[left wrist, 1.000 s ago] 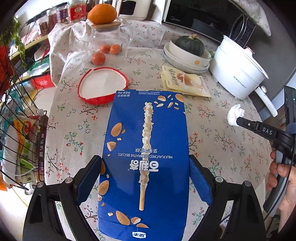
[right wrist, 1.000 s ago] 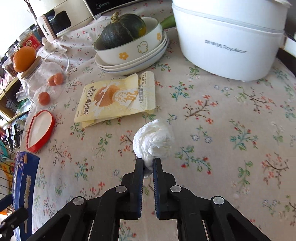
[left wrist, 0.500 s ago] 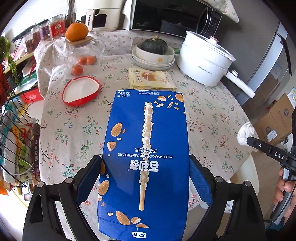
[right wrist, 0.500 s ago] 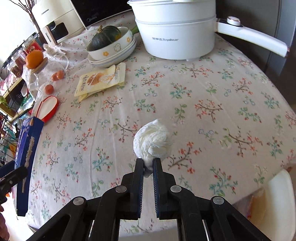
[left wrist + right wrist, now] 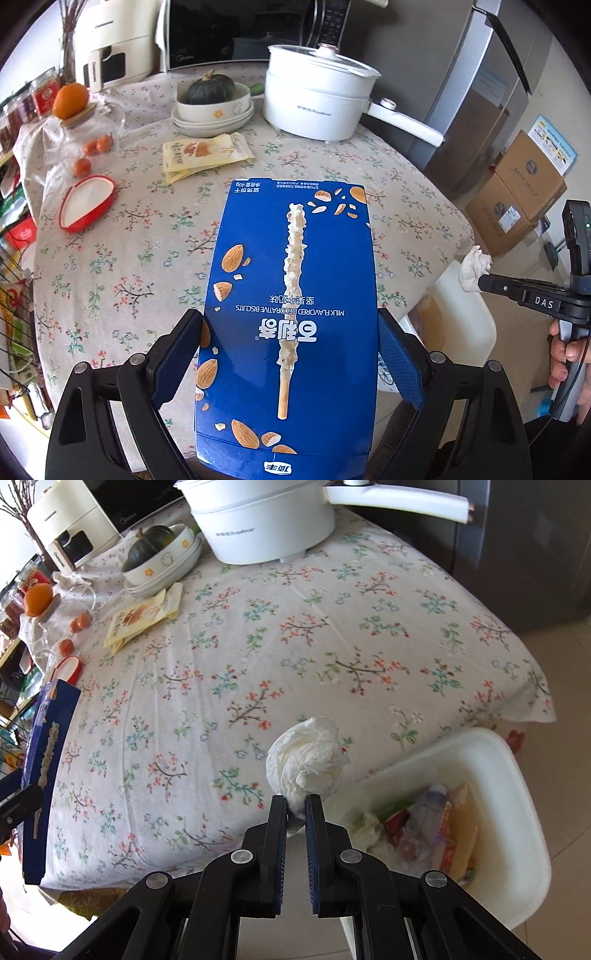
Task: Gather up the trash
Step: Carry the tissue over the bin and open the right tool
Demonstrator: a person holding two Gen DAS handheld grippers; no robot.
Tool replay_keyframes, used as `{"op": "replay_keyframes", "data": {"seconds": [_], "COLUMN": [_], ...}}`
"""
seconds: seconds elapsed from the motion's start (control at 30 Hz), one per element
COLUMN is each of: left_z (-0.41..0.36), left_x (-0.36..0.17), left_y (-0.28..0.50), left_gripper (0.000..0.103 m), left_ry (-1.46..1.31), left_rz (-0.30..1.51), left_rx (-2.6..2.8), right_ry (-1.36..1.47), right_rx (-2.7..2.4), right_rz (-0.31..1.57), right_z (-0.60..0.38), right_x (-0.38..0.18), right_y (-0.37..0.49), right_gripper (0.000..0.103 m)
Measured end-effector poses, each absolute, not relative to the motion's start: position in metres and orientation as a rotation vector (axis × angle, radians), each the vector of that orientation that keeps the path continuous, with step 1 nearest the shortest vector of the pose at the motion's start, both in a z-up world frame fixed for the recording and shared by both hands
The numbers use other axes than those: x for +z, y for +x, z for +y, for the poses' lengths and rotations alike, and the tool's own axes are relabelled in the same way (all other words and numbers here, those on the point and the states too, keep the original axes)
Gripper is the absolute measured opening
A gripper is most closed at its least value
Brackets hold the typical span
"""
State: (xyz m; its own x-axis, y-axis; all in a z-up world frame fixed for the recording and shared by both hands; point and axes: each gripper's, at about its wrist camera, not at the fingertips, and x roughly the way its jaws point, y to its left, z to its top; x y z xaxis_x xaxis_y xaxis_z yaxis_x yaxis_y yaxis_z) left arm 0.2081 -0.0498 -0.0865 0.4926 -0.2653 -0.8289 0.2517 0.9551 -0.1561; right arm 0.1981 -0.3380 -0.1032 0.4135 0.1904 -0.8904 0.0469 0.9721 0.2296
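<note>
My left gripper [image 5: 290, 332] is shut on a flat blue biscuit box [image 5: 291, 295] and holds it above the near edge of the floral table. My right gripper [image 5: 296, 805] is shut on a crumpled white tissue [image 5: 306, 762], past the table's near right edge. It holds the tissue beside the left rim of a white trash bin [image 5: 517, 812] on the floor; the bin has several wrappers and tissues in it. In the left wrist view the right gripper [image 5: 480, 284], the tissue [image 5: 472, 267] and the bin [image 5: 461, 317] show at the right. The box also shows in the right wrist view [image 5: 44, 757].
On the table [image 5: 147, 229] lie a yellow snack packet [image 5: 207, 155] and a red heart-shaped lid [image 5: 86, 201]. A white electric pot [image 5: 317, 99], stacked bowls with a squash [image 5: 212, 103], and a glass jar with oranges [image 5: 88, 136] stand at the back. Cardboard boxes [image 5: 517, 199] sit on the floor.
Both grippers have pulled back from the table toward its near right edge, still holding their loads. The tissue has moved from over the tablecloth to beside the bin, which has come into view.
</note>
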Motion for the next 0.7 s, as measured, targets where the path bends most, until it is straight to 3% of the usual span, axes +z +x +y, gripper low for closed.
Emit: {"op": "replay_keyframes", "data": {"seconds": [0.37,0.5,0.7], "left_z": [-0.136,-0.169,-0.223], "left_x": [-0.095,-0.104,-0.124], "left_y": [0.192,0.187,0.179], "left_gripper": [0.093,0.093,0.093], "left_ry": [0.058,0.094,0.161], "left_rz": [1.001,1.022,1.088], "left_rx": [-0.472,-0.523,-0.614], "right_ry": [0.309,0.357,0.378], "right_rx": [-0.009,-0.042,-0.082], "right_rz": [1.219,1.236,1.237], "right_z": [-0.409,-0.429,-0.453], "right_x": [-0.13,-0.137,-0.14], "right_y": [0.167,0.157,0.147], "right_gripper": [0.013,0.045,0.054]}}
